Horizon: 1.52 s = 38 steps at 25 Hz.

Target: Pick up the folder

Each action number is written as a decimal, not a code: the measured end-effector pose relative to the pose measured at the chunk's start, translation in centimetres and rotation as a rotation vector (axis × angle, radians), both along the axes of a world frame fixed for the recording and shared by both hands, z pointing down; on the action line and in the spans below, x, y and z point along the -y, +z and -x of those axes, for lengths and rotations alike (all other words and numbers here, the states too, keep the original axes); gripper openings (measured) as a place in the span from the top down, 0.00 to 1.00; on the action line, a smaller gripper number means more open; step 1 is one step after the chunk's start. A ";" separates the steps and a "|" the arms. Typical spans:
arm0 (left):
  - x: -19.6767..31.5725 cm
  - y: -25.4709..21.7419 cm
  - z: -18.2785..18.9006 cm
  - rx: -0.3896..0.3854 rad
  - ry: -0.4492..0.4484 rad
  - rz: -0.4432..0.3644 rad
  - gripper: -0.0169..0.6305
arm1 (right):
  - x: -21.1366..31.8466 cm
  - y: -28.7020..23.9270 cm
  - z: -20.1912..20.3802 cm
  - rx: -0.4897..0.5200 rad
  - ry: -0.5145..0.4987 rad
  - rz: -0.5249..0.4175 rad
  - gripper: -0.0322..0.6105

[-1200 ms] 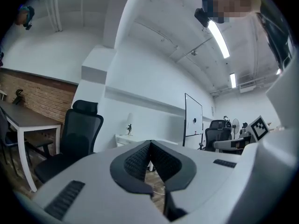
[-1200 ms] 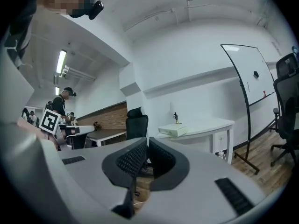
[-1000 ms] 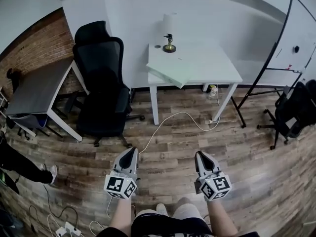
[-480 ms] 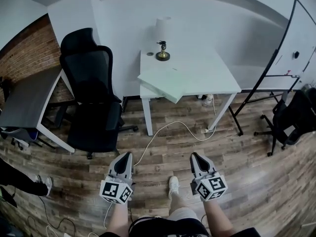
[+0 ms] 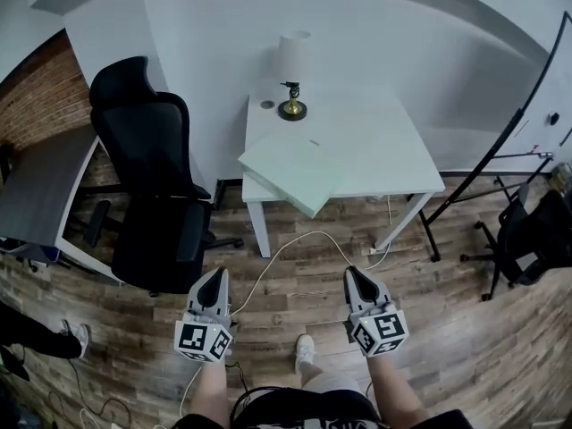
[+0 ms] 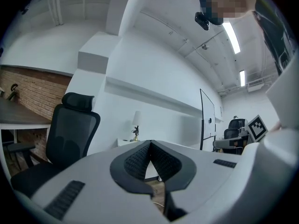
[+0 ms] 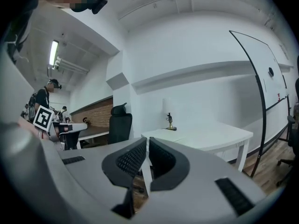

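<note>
A pale green folder (image 5: pixel 291 171) lies flat on the white table (image 5: pixel 384 146), its near corner hanging over the table's front left edge. Both grippers are held level over the wooden floor, well short of the table and pointing toward it. My left gripper (image 5: pixel 214 276) is shut with nothing in it, and its ribbed pads meet at the tip (image 6: pixel 150 143). The right gripper (image 5: pixel 353 273) is also shut and empty (image 7: pixel 146 140). In the right gripper view the table (image 7: pixel 219 136) stands ahead.
A lamp with a brass base (image 5: pixel 291 105) stands at the table's back. A black office chair (image 5: pixel 152 186) and a grey desk (image 5: pixel 40 181) are to the left. A whiteboard stand (image 5: pixel 523 128) and another black chair (image 5: pixel 532 222) are on the right. A white cable (image 5: pixel 286 247) runs across the floor.
I have walked toward the table: it and the folder now sit nearer and larger in the head view. Both grippers came forward with me, still shut and empty.
</note>
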<state>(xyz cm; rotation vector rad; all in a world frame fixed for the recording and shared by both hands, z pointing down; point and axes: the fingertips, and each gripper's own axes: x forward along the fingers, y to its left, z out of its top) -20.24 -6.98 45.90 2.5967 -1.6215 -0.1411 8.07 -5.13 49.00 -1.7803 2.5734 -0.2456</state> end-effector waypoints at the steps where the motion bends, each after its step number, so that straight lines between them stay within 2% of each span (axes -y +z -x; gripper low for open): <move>1: 1.1 -0.1 -0.2 0.002 -0.005 -0.002 0.95 | 1.2 -0.1 -0.4 -0.006 -0.003 -0.001 0.89; 8: 7.5 -0.7 -1.4 0.008 -0.049 -0.013 0.95 | 8.0 0.2 -2.5 -0.040 -0.031 -0.012 0.89; 16: 12.1 0.3 -2.0 0.015 -0.088 -0.029 0.95 | 13.0 2.1 -4.7 -0.015 -0.055 0.021 0.89; 30: 15.7 2.9 -3.1 0.023 -0.091 0.015 0.95 | 17.9 5.8 -3.1 0.058 -0.101 0.108 0.89; 34: 16.9 3.7 -3.6 0.019 -0.094 0.030 0.95 | 19.5 6.9 -3.1 0.112 -0.110 0.146 0.89; 38: 17.8 4.3 -4.3 0.018 -0.100 0.051 0.95 | 21.1 8.0 -3.3 0.209 -0.115 0.199 0.89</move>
